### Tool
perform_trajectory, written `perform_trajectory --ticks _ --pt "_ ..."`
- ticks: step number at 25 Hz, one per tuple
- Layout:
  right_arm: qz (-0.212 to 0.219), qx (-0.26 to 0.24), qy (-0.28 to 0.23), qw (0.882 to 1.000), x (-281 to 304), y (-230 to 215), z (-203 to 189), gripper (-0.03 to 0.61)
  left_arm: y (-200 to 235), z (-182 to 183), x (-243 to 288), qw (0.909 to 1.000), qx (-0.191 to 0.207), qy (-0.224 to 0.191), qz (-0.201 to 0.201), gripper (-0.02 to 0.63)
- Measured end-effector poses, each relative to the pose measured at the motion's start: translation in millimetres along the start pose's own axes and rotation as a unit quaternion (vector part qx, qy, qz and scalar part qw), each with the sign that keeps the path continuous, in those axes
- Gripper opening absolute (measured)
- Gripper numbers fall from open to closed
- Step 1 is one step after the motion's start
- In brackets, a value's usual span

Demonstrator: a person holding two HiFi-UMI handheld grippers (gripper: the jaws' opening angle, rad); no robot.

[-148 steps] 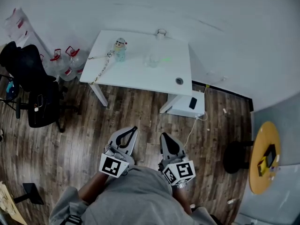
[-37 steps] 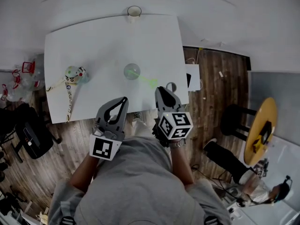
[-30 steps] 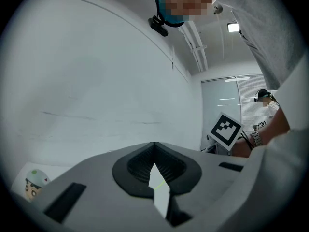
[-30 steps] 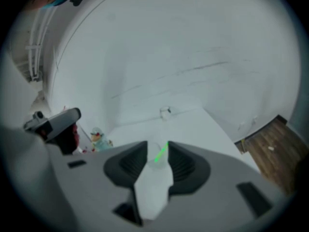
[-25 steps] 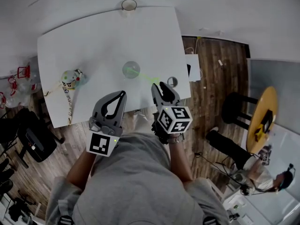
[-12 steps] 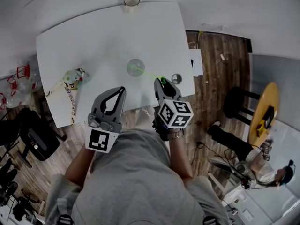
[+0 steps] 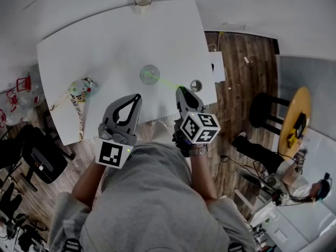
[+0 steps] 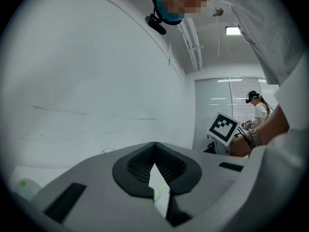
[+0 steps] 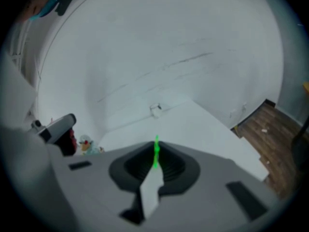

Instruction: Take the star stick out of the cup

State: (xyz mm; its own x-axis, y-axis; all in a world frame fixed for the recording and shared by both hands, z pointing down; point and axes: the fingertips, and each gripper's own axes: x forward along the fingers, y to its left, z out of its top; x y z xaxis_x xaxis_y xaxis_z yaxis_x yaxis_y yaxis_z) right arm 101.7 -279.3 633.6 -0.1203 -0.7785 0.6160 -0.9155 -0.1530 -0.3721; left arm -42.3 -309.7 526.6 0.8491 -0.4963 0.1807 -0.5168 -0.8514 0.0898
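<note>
A white worktop (image 7: 105, 41) seen from above. A clear cup (image 7: 149, 74) stands near its middle. A thin green star stick (image 7: 165, 82) leans out of the cup, its long axis slanting from the cup towards the person's right. The right tongs (image 7: 181, 90) are at the stick's outer end, jaws closed with the green shaft pinched at their tips. The left tongs (image 7: 137, 96) are closed on nothing and hover short of the cup. Freeing the stick likely means drawing it along that slant, up and away from the cup.
</note>
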Motion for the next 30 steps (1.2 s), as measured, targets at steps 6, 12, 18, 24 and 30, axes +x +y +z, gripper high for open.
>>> perform_trajectory --ticks 6,12,18,24,30 --pt "0.001 0.0 -0.009 1.0 -8 -1 4 0.049 -6 1 1 1.0 -0.001 -0.005 -0.008 0.03" --pt "0.002 -0.003 -0.017 1.0 -15 1 9 0.048 -11 0 -1 0.9998 0.006 -0.008 -0.015 0.031" --pt "0.0 -0.006 -0.023 1.0 -25 4 12 0.046 -14 3 -5 0.9998 0.001 -0.012 -0.015 0.03" --pt "0.0 -0.011 -0.032 0.999 -36 4 13 0.046 -22 3 -8 0.9997 -0.015 -0.017 -0.013 0.031" --pt "0.007 -0.016 -0.039 0.999 -51 5 15 0.046 -32 7 -15 0.9997 -0.007 -0.021 -0.005 0.03"
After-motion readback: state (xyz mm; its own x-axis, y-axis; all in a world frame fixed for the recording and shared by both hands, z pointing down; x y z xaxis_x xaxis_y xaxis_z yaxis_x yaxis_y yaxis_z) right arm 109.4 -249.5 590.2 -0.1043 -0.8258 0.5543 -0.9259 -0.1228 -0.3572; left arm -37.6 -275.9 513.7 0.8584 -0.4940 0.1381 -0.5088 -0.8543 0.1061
